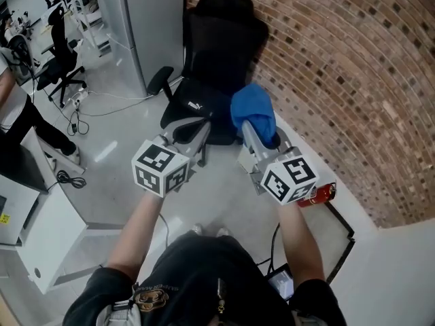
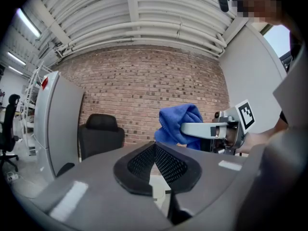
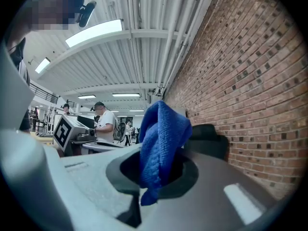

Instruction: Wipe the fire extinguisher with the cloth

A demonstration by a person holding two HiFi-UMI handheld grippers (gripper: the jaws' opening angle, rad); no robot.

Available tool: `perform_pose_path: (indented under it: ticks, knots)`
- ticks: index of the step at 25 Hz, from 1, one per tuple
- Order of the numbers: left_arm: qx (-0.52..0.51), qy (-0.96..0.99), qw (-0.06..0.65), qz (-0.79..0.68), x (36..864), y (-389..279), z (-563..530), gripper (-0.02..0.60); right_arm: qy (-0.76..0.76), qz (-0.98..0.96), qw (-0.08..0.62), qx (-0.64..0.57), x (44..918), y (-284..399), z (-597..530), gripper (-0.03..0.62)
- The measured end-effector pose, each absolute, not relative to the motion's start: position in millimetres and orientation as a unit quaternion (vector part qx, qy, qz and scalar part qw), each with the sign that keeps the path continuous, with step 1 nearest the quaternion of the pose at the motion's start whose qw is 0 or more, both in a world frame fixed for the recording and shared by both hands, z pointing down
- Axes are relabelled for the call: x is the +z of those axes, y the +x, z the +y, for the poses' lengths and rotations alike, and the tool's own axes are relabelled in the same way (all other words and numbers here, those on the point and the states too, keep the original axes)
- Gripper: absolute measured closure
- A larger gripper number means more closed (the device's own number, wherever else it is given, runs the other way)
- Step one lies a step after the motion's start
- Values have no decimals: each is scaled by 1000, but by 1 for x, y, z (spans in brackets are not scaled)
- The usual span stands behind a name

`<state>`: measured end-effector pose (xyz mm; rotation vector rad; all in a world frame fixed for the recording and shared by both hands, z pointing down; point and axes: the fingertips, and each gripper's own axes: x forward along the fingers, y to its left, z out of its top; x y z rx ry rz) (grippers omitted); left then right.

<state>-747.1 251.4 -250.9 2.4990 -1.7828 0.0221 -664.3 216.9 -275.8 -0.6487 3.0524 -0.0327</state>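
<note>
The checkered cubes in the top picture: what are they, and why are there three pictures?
No robot here: a person holds hand tongs in each hand, and each cube is part of one. The top picture comes from a camera on the person's head, looking down; the other two come from cameras riding on the tongs. The right tongs pinch a blue cloth; the left tongs are shut and empty. A red fire extinguisher sits on the floor by the brick wall; the cloth is not on it yet. A black office chair stands ahead.
</note>
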Motion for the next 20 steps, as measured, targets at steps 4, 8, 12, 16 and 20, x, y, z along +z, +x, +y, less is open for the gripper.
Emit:
perform_pose_path:
  ticks: [4, 8, 12, 16, 20]
  knots:
    - [12, 845, 46, -533, -241, -720, 239, 574, -258, 966, -5, -21, -264, -637, 213, 563]
    - [18, 879, 57, -472, -227, -673, 221, 574, -320, 946, -27, -35, -247, -590, 207, 563]
    - [30, 916, 69, -394, -212, -604, 209, 574, -396, 916, -41, -51, -232, -521, 210, 563]
    - [41, 947, 74, -308, -206, -525, 205, 574, -472, 878, -48, -64, -225, -446, 219, 563]
    - [54, 965, 72, -245, -205, -456, 210, 574, -527, 845, -48, -75, -222, -379, 235, 563]
